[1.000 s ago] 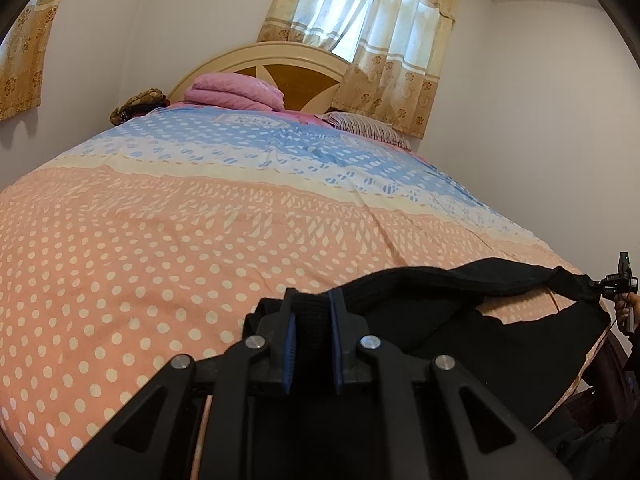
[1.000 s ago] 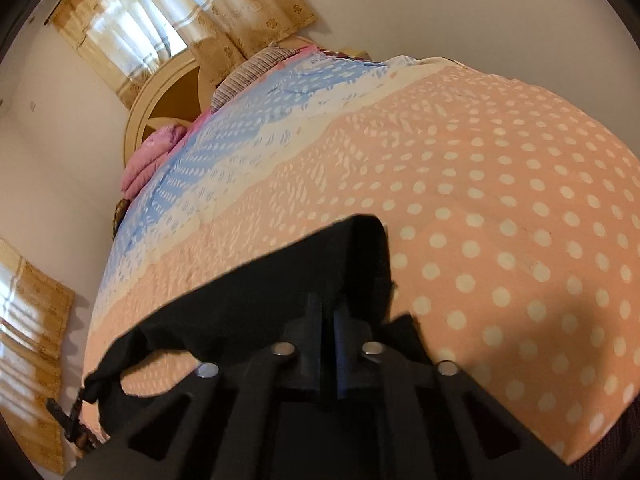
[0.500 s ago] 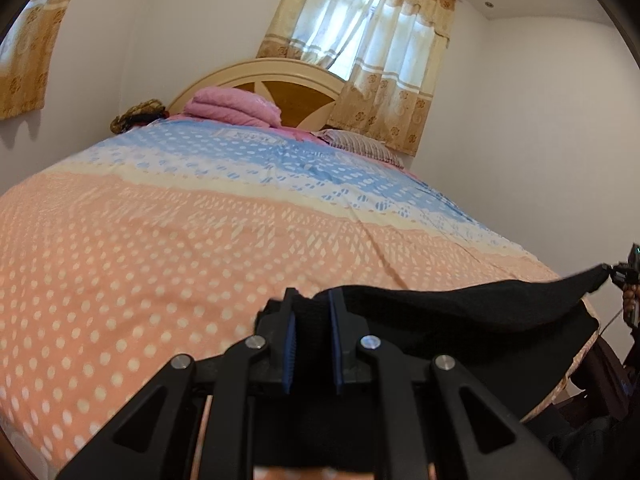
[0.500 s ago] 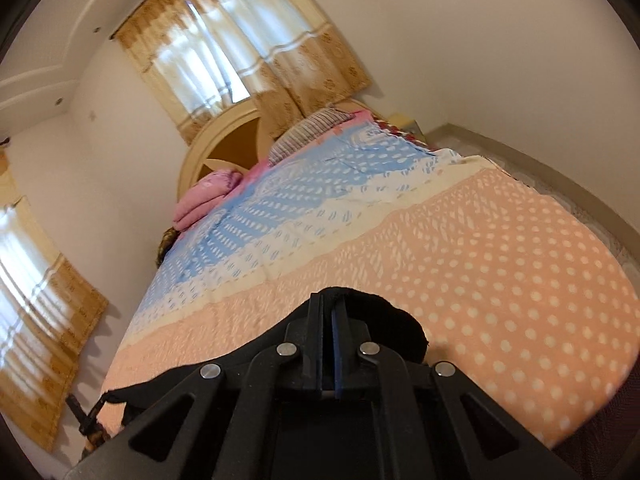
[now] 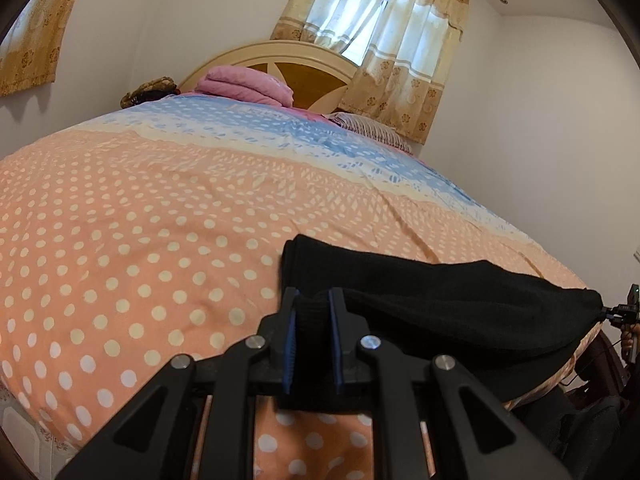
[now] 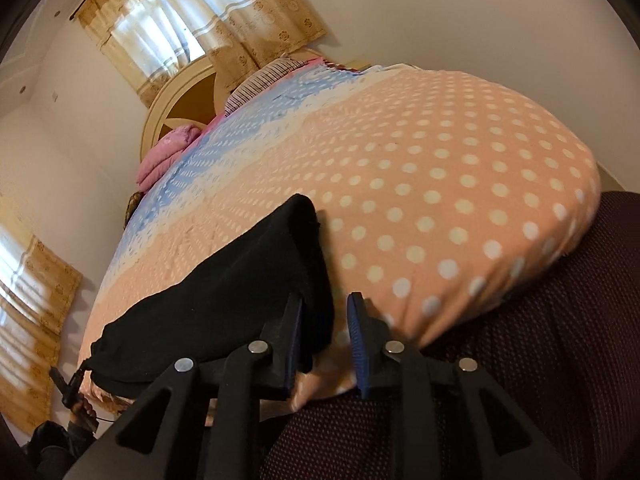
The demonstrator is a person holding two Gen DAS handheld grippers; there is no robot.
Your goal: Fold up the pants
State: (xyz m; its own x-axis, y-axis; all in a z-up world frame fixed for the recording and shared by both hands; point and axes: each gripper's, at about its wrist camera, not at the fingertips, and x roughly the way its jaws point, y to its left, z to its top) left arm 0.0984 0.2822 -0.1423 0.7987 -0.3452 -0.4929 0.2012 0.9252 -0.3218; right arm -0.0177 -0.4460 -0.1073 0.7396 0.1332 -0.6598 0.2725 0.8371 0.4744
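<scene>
Here the left gripper (image 5: 313,304) pinches the black pants (image 5: 440,292) on the bed (image 5: 140,216). The right gripper (image 6: 325,308), jaws just opening, stands slightly parted, the cloth loose beside its nine o'clock finger.

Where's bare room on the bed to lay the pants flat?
Free: the wide dotted peach bedspread between the black pants and the blue band, left of the pants too. Crowded: near edge with pants and both grippers; headboard end with pink blanket and pillow.
</scene>
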